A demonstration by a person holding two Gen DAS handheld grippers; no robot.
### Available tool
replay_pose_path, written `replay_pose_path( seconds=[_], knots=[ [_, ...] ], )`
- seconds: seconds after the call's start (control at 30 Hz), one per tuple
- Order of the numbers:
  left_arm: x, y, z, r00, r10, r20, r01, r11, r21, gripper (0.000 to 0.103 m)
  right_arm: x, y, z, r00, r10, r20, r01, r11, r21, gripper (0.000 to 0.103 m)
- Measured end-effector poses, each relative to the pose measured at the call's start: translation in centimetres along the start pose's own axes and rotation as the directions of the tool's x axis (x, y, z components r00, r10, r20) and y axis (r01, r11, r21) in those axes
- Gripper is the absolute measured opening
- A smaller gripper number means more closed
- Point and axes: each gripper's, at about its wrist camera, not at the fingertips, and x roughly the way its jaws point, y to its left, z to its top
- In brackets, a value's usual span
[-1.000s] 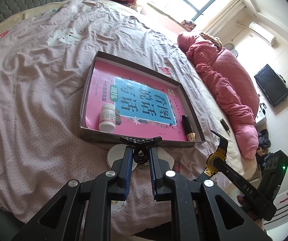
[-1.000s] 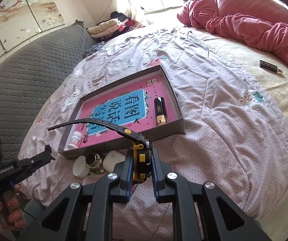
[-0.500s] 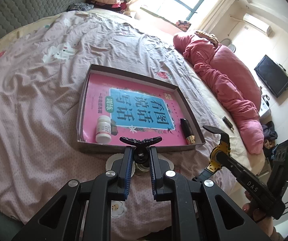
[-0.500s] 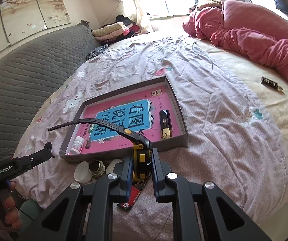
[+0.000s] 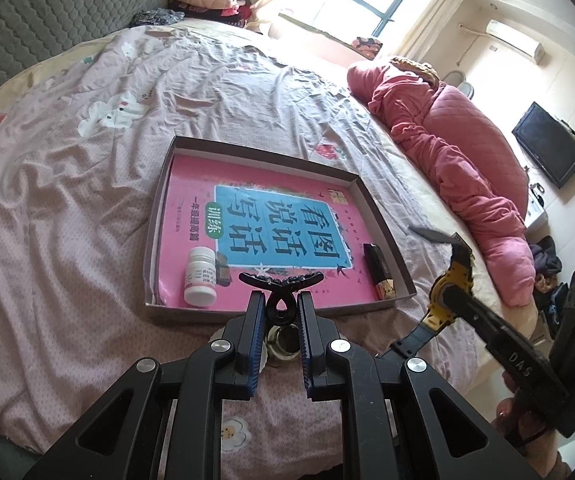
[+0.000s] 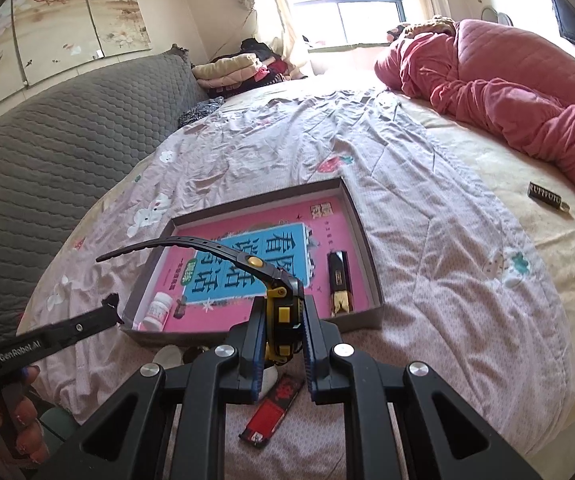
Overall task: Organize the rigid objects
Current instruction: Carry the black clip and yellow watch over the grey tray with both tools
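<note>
A shallow grey box (image 5: 162, 184) (image 6: 361, 224) lies on the bed with a pink book (image 5: 279, 216) inside, a white pill bottle (image 5: 200, 270) (image 6: 158, 310) at its near left and a black-and-gold lighter (image 5: 379, 271) (image 6: 339, 282) at its near right. My left gripper (image 5: 281, 306) is shut on a black hair clip (image 5: 280, 284), held above the box's near edge. My right gripper (image 6: 284, 322) is shut on a yellow-and-black watch (image 6: 283, 314) (image 5: 447, 292), its strap arching over the box.
A small glass jar (image 5: 283, 342) and white lids lie just below the box's near edge. A red-and-black flat item (image 6: 273, 414) lies under my right gripper. A dark keychain tag (image 6: 545, 197) lies far right. A pink quilt (image 6: 507, 72) fills the right side.
Both grippers have risen and pulled back slightly with their loads. The red-and-black item has come into view under my right gripper.
</note>
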Motion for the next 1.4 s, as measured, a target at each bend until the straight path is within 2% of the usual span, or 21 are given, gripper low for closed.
replay_pose_path(
  seconds=[0.53,1.1,1.4],
  knots=[
    [1.5,-0.2,1.2,1.0,0.012,-0.008,-0.012,1.0,0.004,0.016,0.5,-0.1,3.0,0.999,-0.006,0.043,0.007,1.0,-0.005,0.016],
    [3.2,0.1,2.8,1.0,0.02,-0.011,-0.02,1.0,0.0,0.016,2.0,0.1,4.6,0.999,-0.023,0.035,0.024,1.0,-0.009,0.016],
    [6.0,0.0,2.6,0.997,0.038,-0.074,-0.038,0.999,0.01,0.016,3.0,0.3,5.3,0.999,-0.036,0.04,0.037,0.999,-0.02,0.016]
  ],
)
